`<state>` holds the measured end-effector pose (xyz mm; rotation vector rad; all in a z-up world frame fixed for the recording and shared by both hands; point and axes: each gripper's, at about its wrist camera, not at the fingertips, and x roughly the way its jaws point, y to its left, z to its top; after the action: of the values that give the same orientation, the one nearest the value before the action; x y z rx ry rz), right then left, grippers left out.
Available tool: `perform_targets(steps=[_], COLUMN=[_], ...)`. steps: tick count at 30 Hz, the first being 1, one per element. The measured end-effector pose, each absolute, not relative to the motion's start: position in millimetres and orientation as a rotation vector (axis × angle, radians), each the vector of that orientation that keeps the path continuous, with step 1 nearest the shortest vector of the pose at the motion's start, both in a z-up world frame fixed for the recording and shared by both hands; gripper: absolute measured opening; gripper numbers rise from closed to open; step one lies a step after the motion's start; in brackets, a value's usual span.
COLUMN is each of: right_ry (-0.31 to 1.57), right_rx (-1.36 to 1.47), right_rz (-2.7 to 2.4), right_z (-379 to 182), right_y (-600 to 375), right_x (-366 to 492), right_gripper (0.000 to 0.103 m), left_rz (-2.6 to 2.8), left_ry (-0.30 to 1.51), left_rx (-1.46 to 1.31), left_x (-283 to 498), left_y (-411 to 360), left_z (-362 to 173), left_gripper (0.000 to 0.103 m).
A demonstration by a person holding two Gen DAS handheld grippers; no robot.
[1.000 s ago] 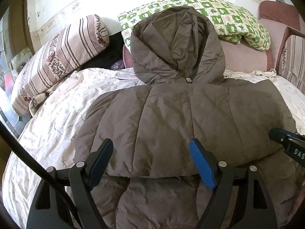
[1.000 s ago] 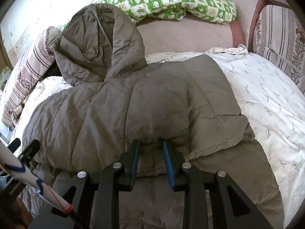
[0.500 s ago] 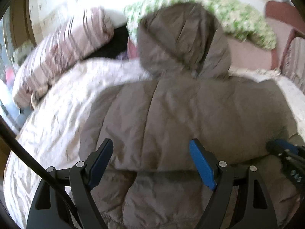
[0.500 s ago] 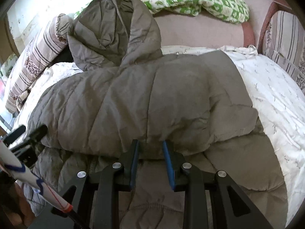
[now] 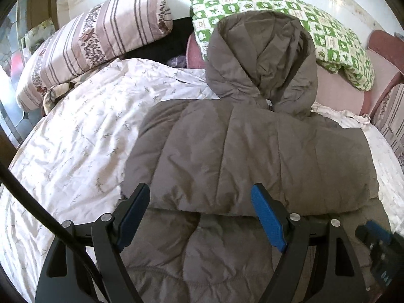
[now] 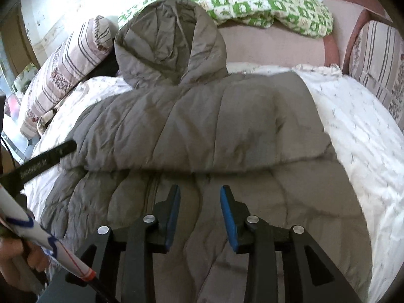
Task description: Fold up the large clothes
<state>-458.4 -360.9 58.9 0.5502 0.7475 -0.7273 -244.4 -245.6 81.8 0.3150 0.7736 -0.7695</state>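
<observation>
A grey-brown hooded puffer jacket (image 5: 240,151) lies on the bed, its upper part folded down over the lower part, with the hood (image 5: 265,58) towards the pillows. My left gripper (image 5: 199,188) hovers open and wide over the folded edge, with nothing between its pads. In the right wrist view the jacket (image 6: 202,121) fills the middle. My right gripper (image 6: 200,189) is above the lower layer, just short of the fold. Its jaws are opening and no fabric is between them. Each gripper shows in the other's view: the right gripper (image 5: 378,247), the left gripper (image 6: 48,156).
The white flowered sheet (image 5: 75,139) shows on both sides of the jacket. A striped pillow (image 5: 88,45) lies far left and a green checked quilt (image 5: 328,38) lies behind the hood. A striped cushion (image 6: 373,58) leans at the right. A hand (image 6: 15,257) holds the left gripper.
Both grippers have drawn back from the jacket towards its near side. The right jaws have widened and their tips have left the folded edge. The left jaws have kept their width.
</observation>
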Motion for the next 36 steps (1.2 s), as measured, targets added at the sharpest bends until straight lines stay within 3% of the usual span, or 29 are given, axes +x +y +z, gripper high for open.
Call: perform_targets(steps=[15,25,36], right_ry=[0.816,0.73,0.649], right_rx=[0.682,0.594,0.603], right_rz=[-0.686,-0.732,-0.754], right_z=[27,119,213], right_y=[-268,-292,-387], right_x=[-509,-504,-407], right_gripper=[0.04,0.04,0.04], left_rz=[-0.761,-0.809,-0.845], left_ry=[0.739,0.75,0.881], left_rx=[0.228,0.234,0.166], left_x=[-239,-246,-215], left_y=[-206,-226,-238], left_z=[111,104,78], left_gripper=[0.081,0.081,0.081])
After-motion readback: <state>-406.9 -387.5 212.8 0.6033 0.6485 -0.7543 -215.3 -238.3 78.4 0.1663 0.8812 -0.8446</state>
